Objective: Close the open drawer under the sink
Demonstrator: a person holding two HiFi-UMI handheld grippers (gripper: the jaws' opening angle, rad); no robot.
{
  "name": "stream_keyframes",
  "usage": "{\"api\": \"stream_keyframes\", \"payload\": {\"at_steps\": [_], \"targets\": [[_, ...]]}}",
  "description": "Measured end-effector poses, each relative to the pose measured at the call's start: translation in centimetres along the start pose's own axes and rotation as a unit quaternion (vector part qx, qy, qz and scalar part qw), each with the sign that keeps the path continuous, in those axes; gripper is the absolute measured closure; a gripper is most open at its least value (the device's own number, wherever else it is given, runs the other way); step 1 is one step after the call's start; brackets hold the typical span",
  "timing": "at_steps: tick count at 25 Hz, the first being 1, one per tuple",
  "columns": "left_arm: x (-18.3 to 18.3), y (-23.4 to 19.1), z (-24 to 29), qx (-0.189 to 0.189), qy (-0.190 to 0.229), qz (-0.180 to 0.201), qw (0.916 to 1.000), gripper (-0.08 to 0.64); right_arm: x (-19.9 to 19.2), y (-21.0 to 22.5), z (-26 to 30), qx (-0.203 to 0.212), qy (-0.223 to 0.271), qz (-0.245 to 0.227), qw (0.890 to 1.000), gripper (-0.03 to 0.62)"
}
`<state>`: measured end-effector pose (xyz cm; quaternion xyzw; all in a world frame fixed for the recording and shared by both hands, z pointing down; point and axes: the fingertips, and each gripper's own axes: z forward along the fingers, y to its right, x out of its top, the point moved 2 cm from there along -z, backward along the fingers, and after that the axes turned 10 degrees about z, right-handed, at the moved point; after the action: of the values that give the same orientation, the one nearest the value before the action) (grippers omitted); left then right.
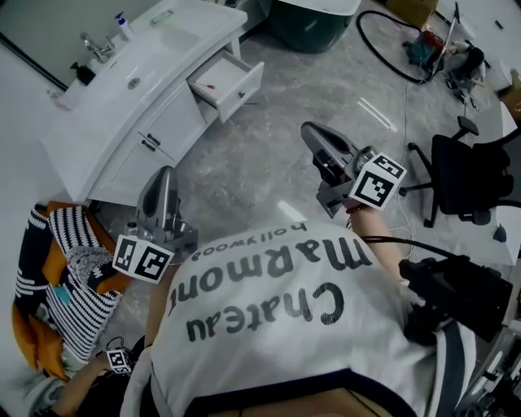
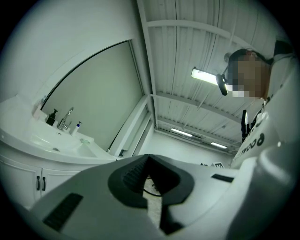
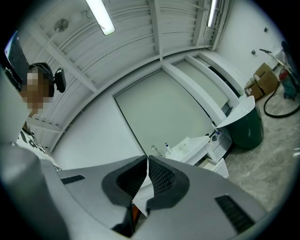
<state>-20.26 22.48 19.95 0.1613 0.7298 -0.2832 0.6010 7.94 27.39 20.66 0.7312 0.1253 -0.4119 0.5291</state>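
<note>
The white vanity with its sink stands at the upper left of the head view. Its drawer is pulled out at the right end, with a small red item inside. My left gripper is shut and empty, held in front of the cabinet doors, apart from them. My right gripper is shut and empty over the grey floor, right of the drawer and well short of it. In the right gripper view the open drawer shows beyond the closed jaws. The left gripper view shows the sink at left.
A black office chair stands at the right, with cables on the floor behind it. A dark green bin sits past the vanity. A striped cloth pile lies at the lower left. A tap and bottles stand on the counter.
</note>
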Motion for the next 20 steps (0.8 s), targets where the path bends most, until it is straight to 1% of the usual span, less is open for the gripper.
{"api": "stream_keyframes", "payload": {"at_steps": [5, 11, 15, 20], "targets": [[-0.31, -0.19, -0.2, 0.005, 0.001, -0.009, 0.9999, 0.551, -0.07, -0.02, 0.17, 0.001, -0.003, -0.001, 1.0, 0.578], [-0.21, -0.34, -0.53, 0.012, 0.022, -0.026, 0.9994, 0.551, -0.42, 0.55, -0.05, -0.005, -0.006, 0.014, 1.0, 0.578], [-0.68, -0.38, -0.45, 0.014, 0.009, -0.013, 0.9998, 0.551, -0.22, 0.59, 0.31, 0.002, -0.002, 0.014, 1.0, 0.579], [-0.69, -0.29, -0.23, 0.011, 0.01, -0.002, 0.9999, 0.551, -0.25, 0.74, 0.48, 0.008, 0.003, 0.008, 1.0, 0.578]]}}
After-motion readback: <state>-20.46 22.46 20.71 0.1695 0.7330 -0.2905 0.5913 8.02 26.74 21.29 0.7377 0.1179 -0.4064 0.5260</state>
